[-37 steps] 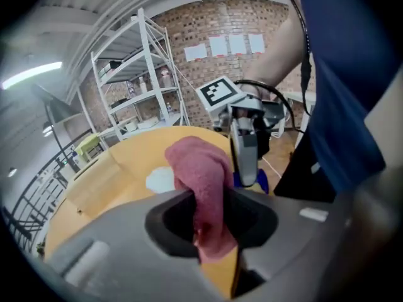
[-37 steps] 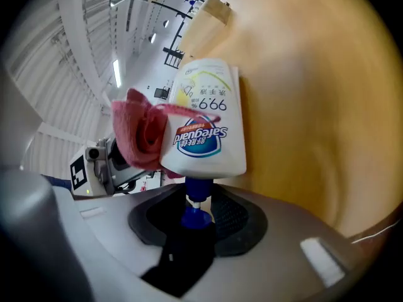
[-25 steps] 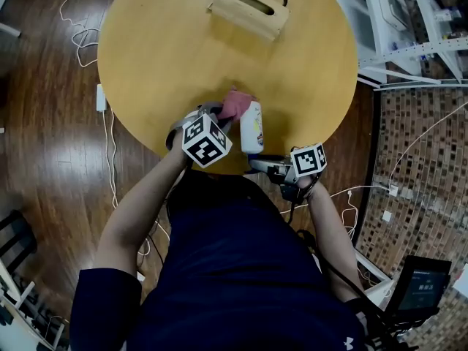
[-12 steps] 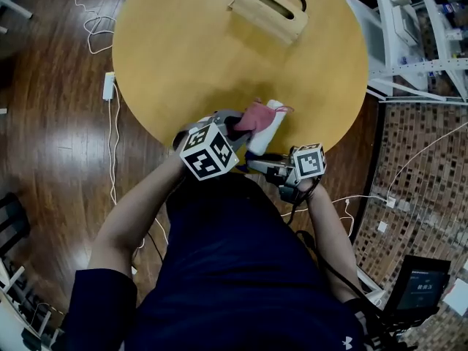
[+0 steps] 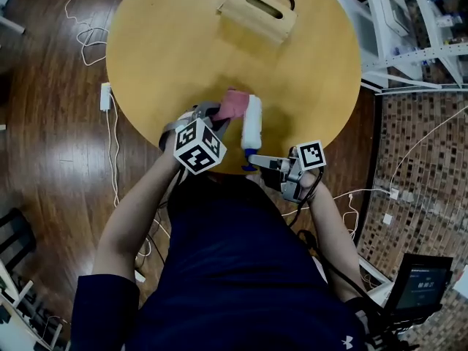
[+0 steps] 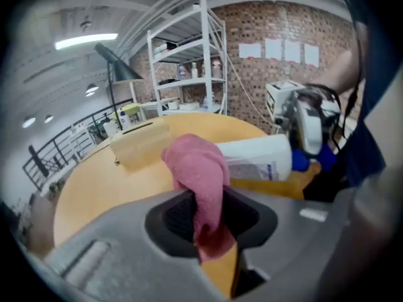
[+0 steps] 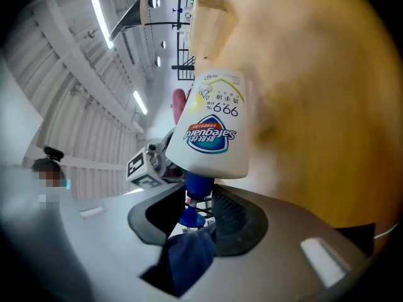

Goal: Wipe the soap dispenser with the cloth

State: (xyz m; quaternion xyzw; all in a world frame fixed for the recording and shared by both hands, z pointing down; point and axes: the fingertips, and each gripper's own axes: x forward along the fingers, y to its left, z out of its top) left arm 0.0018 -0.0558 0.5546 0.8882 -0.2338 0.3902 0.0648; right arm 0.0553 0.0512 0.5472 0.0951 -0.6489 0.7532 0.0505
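Just below the head view's centre, the soap dispenser (image 5: pixel 251 121) lies level over the desk's (image 5: pixel 168 57) near edge, its blue pump neck clamped in the right tongs (image 5: pixel 253 159). At its left, the left tongs (image 5: pixel 219 118) are pinched tight on the pink cloth (image 5: pixel 232 104), which rests against the bottle's side.

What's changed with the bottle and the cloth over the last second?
The soap dispenser, tilted rightward half a second ago, points straight away again; the pink cloth has slid back to its left side. Unchanged: right gripper clamps the blue pump, left gripper pinches the cloth.
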